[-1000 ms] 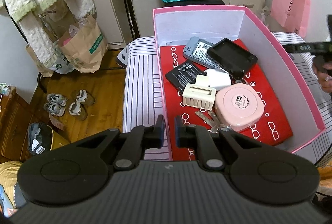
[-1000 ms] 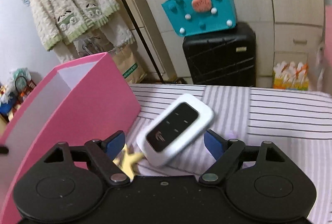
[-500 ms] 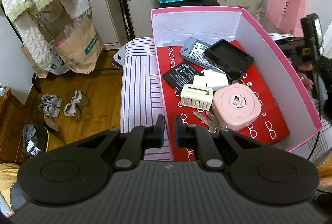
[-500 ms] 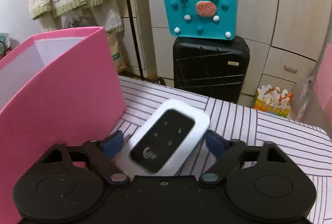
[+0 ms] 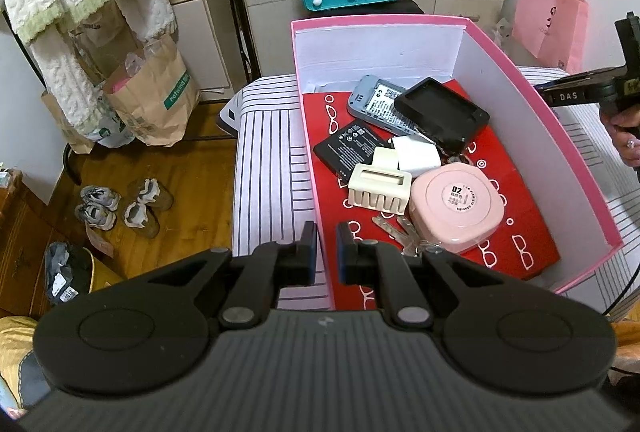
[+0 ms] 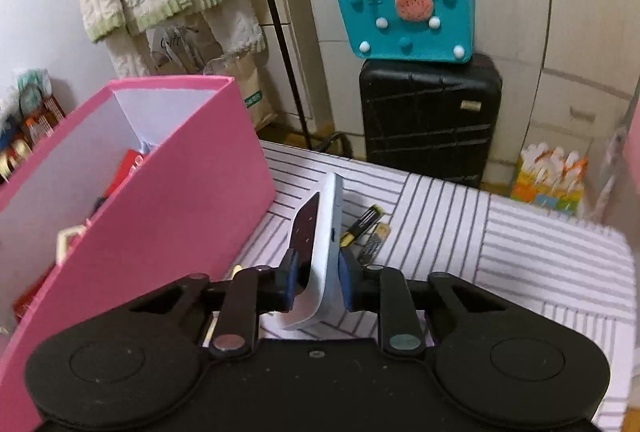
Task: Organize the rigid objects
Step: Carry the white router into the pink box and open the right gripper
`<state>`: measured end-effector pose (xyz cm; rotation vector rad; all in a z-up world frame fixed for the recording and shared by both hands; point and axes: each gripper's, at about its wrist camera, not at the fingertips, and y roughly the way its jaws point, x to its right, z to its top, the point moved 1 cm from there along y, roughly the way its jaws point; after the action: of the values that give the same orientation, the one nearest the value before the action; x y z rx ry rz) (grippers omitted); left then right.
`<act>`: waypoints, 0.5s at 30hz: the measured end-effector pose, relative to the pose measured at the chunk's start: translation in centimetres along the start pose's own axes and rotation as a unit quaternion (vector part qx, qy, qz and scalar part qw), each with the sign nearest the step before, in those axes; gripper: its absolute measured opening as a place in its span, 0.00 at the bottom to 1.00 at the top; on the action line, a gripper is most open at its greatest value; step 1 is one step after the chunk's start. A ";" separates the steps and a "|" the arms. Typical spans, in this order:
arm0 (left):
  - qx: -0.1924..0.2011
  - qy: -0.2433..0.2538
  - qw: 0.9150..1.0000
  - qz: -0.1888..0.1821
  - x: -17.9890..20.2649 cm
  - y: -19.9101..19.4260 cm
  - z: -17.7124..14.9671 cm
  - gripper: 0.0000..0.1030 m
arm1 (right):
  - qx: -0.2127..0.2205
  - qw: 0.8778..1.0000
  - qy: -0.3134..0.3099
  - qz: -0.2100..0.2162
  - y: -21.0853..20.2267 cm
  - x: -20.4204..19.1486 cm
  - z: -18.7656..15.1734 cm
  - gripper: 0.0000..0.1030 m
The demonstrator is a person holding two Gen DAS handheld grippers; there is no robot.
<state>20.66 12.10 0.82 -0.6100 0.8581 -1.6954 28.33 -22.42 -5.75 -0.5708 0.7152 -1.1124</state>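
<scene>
My right gripper [image 6: 318, 278] is shut on a white pocket router with a black face [image 6: 320, 232], held on edge above the striped table, just right of the pink box [image 6: 160, 199]. My left gripper [image 5: 326, 252] is shut on the pink box's near left wall [image 5: 310, 167]. Inside the box lie a pink round case [image 5: 456, 209], a cream hair claw [image 5: 378, 187], a black battery [image 5: 352, 149], a grey phone [image 5: 378, 103], a black case [image 5: 440, 113], white blocks and keys [image 5: 396, 228]. The right gripper shows edge-on at the far right of the left wrist view [image 5: 588, 91].
A black and yellow battery [image 6: 362, 226] lies on the striped table [image 6: 520, 240] beyond the router. A black suitcase [image 6: 430, 119] with a teal bag [image 6: 406, 21] stands behind the table. Paper bags and shoes sit on the floor to the left [image 5: 120, 203].
My right gripper closed on the router and lifted it, turning it from flat to on edge. The left gripper kept its hold on the box wall.
</scene>
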 end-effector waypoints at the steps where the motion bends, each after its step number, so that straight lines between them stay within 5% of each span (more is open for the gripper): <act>1: -0.001 -0.001 1.000 0.000 0.0 0.0 0.0 0.09 | 0.001 1.000 0.010 0.005 -0.2 0.1 0.0 0.18; 5: -0.003 0.002 1.000 0.002 0.0 0.0 0.2 0.09 | 0.001 0.999 0.030 0.031 -1.1 -0.2 0.1 0.13; 15: -0.006 0.011 1.000 0.011 0.4 0.2 0.3 0.09 | 0.018 1.000 -0.015 0.016 -7.0 -2.3 0.6 0.13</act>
<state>20.89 11.61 0.85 -0.5902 0.8887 -1.6812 24.03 -22.66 0.22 -0.5416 0.6755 -1.0826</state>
